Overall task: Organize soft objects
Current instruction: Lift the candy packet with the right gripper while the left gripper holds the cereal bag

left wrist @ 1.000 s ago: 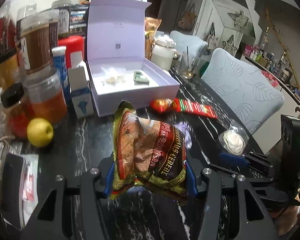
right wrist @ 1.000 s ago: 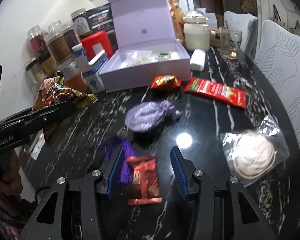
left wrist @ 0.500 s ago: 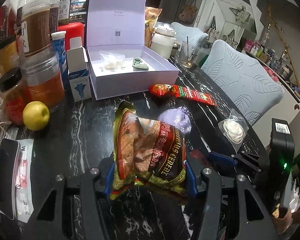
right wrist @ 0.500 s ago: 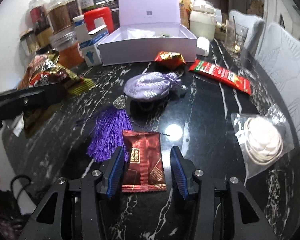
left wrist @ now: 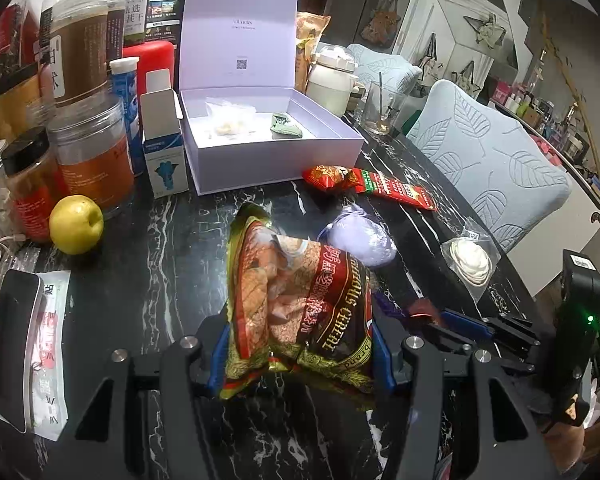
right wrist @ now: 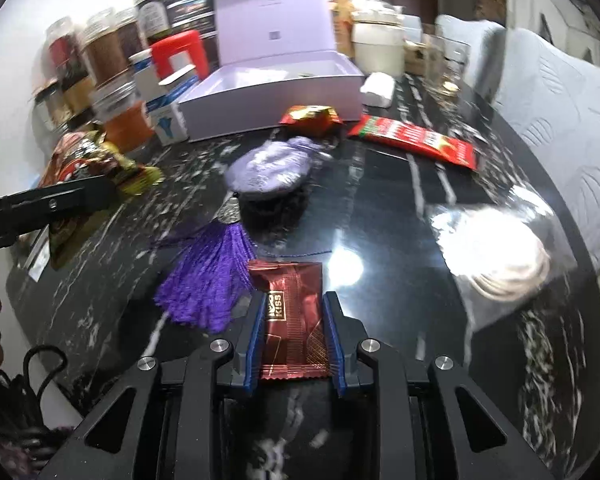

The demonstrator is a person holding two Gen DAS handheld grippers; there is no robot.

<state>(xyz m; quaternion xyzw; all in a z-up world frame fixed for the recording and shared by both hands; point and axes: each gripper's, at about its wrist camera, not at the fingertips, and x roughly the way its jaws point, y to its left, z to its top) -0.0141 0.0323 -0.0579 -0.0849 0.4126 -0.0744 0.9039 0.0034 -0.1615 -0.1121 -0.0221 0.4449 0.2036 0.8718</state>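
My left gripper [left wrist: 300, 344] is shut on a red and gold cereal bag [left wrist: 300, 292] and holds it above the black marble table [left wrist: 148, 240]. In the right wrist view my right gripper [right wrist: 294, 300] has its jaws closing on a dark red candy packet [right wrist: 286, 280] lying flat on the table, and the blue pads touch both long edges. A purple tassel [right wrist: 212, 280] lies just left of it, tied to a lavender pouch [right wrist: 272, 164]. The open lavender box [left wrist: 268, 168] stands farther back, with small items inside.
Jars [left wrist: 88, 152], a small carton [left wrist: 164, 148] and a yellow apple [left wrist: 76, 224] crowd the left. A red snack [left wrist: 326, 176], a long red packet [left wrist: 396, 188] and a bagged white item [left wrist: 470, 260] lie to the right. A padded chair [left wrist: 492, 176] stands beyond the table edge.
My right gripper has dropped closer to the dark red packet and its jaws have narrowed onto it. The left gripper still holds the cereal bag, almost unmoved.
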